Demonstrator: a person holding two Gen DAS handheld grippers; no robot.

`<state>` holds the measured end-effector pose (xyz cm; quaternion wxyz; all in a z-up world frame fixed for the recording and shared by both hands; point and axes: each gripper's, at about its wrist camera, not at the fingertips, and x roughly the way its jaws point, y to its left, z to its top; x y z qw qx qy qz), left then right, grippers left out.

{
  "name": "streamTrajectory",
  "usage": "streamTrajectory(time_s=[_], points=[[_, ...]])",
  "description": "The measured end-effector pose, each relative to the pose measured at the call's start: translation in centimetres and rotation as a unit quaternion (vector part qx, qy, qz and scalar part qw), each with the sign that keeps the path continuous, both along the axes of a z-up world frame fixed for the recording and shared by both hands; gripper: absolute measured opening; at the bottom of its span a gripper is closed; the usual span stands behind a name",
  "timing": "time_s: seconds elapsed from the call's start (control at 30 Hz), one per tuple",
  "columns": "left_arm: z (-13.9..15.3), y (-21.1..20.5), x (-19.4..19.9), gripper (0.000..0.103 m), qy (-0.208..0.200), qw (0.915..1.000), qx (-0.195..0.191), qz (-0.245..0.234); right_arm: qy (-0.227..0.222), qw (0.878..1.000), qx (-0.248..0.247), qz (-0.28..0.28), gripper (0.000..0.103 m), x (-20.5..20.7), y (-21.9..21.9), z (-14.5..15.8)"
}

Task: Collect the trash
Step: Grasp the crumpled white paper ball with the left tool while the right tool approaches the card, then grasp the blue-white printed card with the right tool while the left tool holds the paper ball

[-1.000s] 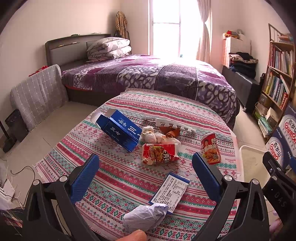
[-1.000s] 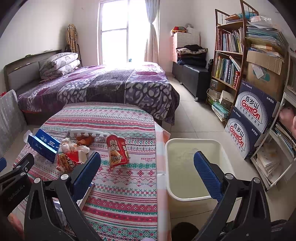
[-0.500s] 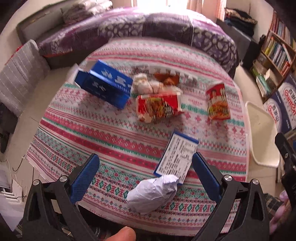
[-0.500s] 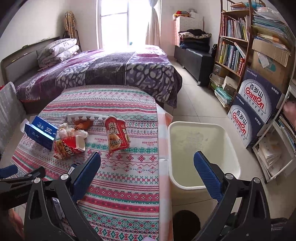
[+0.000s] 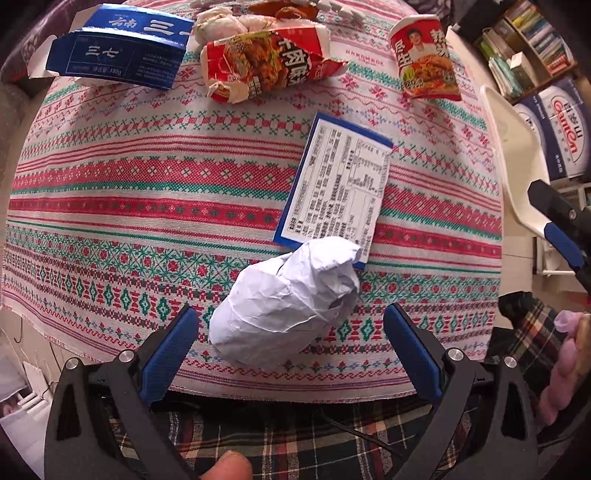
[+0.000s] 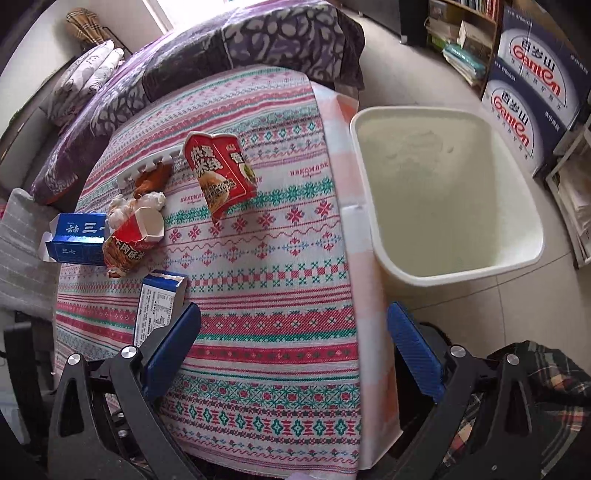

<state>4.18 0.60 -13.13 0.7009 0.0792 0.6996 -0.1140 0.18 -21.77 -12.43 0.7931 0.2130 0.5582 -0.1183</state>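
the left gripper [image 5: 291, 345] hangs over the near edge of the table [image 5: 110, 206], its jaws spread wide with a crumpled white paper ball [image 5: 284, 306] lying between the blue pads [image 5: 170, 350], touching neither. the ball rests on the patterned cloth and overlaps the near corner of a flat blue-edged carton [image 5: 336, 188] that lies label side up just beyond it. farther back, a torn red noodle wrapper [image 5: 273, 62] sits beside an opened blue box [image 5: 118, 51], with small white wads [image 5: 221, 26] just behind the wrapper. a red instant noodle cup [image 5: 424, 59] lies on its side toward the right of the table, apart from the rest.

the right gripper [image 6: 291, 354] hovers over the table's right edge, jaws likewise spread and holding nothing. its left pad stands just beside the flat carton [image 6: 159, 306] in this view. to the right of the table, on the floor, stands a cream plastic bin [image 6: 376, 206], open at the top. beyond the table is a bed [image 6: 221, 48] with a purple patterned cover, and water cartons [image 6: 532, 77] are stacked past the bin.
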Motion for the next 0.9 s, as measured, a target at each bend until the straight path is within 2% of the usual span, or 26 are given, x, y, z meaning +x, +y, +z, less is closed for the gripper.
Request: streamTrajectory(time_s=[0.07, 0.1, 0.17, 0.27, 0.4, 0.47, 0.53, 0.63, 0.73, 0.8, 0.9], points=[[-0.3, 0.3, 0.0, 0.065, 0.011, 0.9999, -0.001, -0.001, 0.010, 1.000, 0.012, -0.005, 0.096, 0.1, 0.4, -0.5], [-0.2, 0.5, 0.0, 0.060, 0.014, 0.9999, -0.008, 0.002, 0.011, 1.000, 0.019, -0.004, 0.096, 0.1, 0.5, -0.6], [0.6, 1.0, 0.0, 0.057, 0.007, 0.9996, -0.027, 0.005, 0.020, 1.000, 0.019, 0.002, 0.096, 0.4, 1.3, -0.9], [3.1, 2.3, -0.1, 0.056, -0.014, 0.9978, -0.063, 0.014, 0.026, 0.999, 0.025, 0.014, 0.096, 1.2, 2.7, -1.2], [6.8, 5.4, 1.0, 0.056, -0.076, 0.9925, -0.081, 0.051, 0.023, 0.999, 0.003, 0.030, 0.096, 2.4, 5.1, -0.9], [8.6, 7.7, 1.4, 0.056, -0.118, 0.9845, -0.092, 0.091, 0.019, 0.999, -0.007, 0.031, 0.096, 3.2, 6.6, -0.8], [10.6, 10.2, 2.1, 0.056, -0.157, 0.9731, -0.100, 0.136, 0.020, 0.999, -0.010, 0.026, 0.096, 4.0, 8.1, -1.1], [11.7, 12.7, 2.0, 0.056, -0.203, 0.9566, -0.099, 0.184, 0.033, 0.999, -0.024, 0.014, 0.096, 5.2, 10.3, -2.1], [11.8, 14.0, 2.4, 0.056, -0.213, 0.9494, -0.104, 0.206, 0.044, 0.997, -0.064, 0.014, 0.096, 6.1, 12.8, -3.1], [11.5, 14.5, 2.2, 0.056, -0.211, 0.9481, -0.110, 0.211, 0.052, 0.994, -0.091, 0.022, 0.096, 6.5, 14.0, -3.7], [11.6, 14.2, 2.3, 0.056, -0.218, 0.9480, -0.106, 0.206, 0.063, 0.992, -0.100, 0.036, 0.096, 6.8, 14.9, -4.4]])
